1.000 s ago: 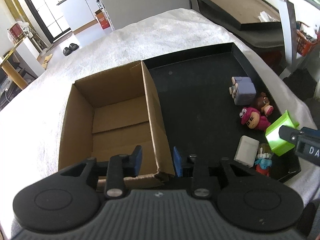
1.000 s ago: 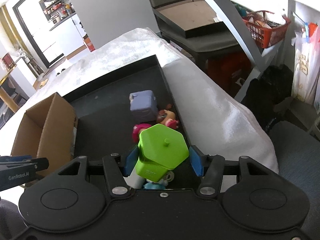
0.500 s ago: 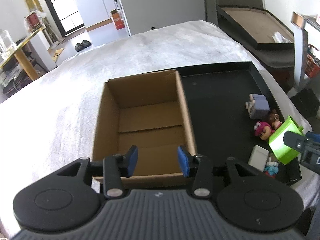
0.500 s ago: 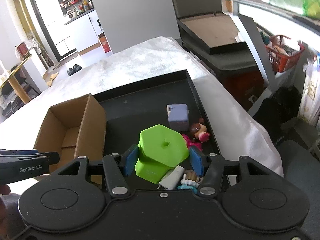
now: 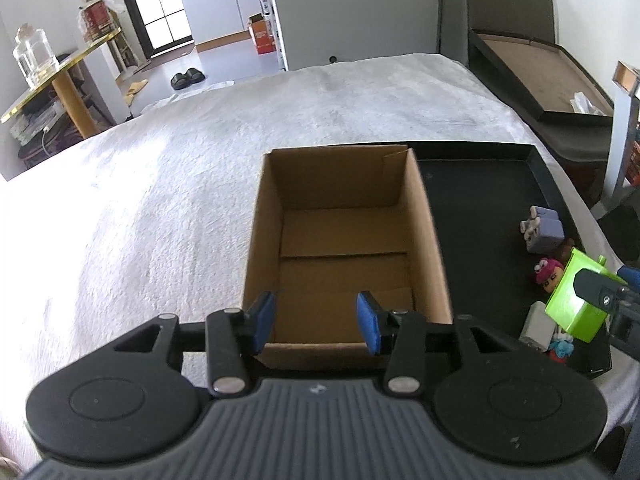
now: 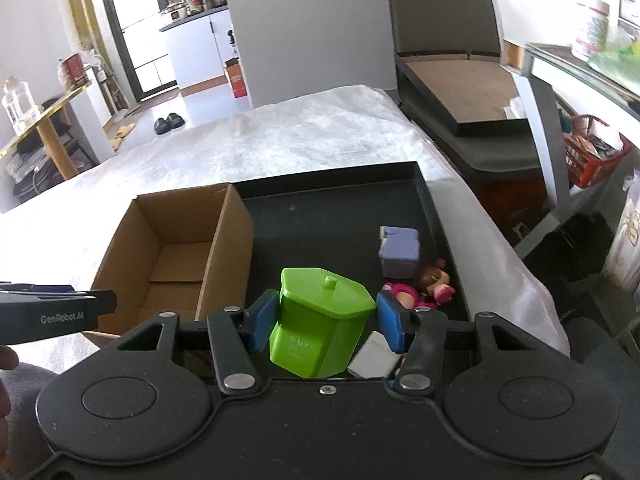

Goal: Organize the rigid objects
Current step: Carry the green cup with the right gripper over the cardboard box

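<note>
Beside one cardboard box (image 5: 344,240): left gripper (image 5: 316,318) parted, empty — right gripper (image 6: 326,322) clamps one green container (image 6: 320,320).

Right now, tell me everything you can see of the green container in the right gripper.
The green container is a bright, glossy plastic hexagonal pot with a fitted lid and small knob, and faint embossed lettering on one wall. It hangs tilted between the right gripper pads, which press its sides, lifted above the black tray. Nothing else seems to touch it.
</note>
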### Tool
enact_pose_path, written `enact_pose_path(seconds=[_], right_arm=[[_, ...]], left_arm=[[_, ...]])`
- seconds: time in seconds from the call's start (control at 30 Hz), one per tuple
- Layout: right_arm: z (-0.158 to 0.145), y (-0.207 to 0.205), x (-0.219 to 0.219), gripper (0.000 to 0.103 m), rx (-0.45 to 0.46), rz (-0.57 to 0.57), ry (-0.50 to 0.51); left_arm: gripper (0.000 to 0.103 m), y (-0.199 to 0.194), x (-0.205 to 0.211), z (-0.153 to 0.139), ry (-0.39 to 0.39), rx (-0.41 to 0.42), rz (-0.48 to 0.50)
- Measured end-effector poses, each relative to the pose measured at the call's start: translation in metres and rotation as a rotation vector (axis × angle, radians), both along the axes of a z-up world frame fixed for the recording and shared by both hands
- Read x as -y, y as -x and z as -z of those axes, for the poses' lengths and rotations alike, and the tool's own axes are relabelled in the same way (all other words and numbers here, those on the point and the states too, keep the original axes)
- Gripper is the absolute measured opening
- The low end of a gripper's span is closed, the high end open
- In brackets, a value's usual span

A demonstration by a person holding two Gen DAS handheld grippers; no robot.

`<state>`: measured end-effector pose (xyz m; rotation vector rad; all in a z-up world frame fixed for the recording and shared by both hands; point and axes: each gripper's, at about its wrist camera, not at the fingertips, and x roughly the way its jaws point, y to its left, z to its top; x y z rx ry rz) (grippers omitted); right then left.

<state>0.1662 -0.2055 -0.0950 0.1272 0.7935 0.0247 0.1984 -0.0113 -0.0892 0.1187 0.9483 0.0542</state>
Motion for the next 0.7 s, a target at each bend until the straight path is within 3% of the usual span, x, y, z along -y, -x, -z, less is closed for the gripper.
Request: enact_pose_path(seconds=[0.7], right_arm=[[-0.011,-0.036,-0.079,0.053,0.003,-0.161,0.104]], left_arm=[[0.044,-0.019,-0.047,0.021,0.086,0.003,-0.081]])
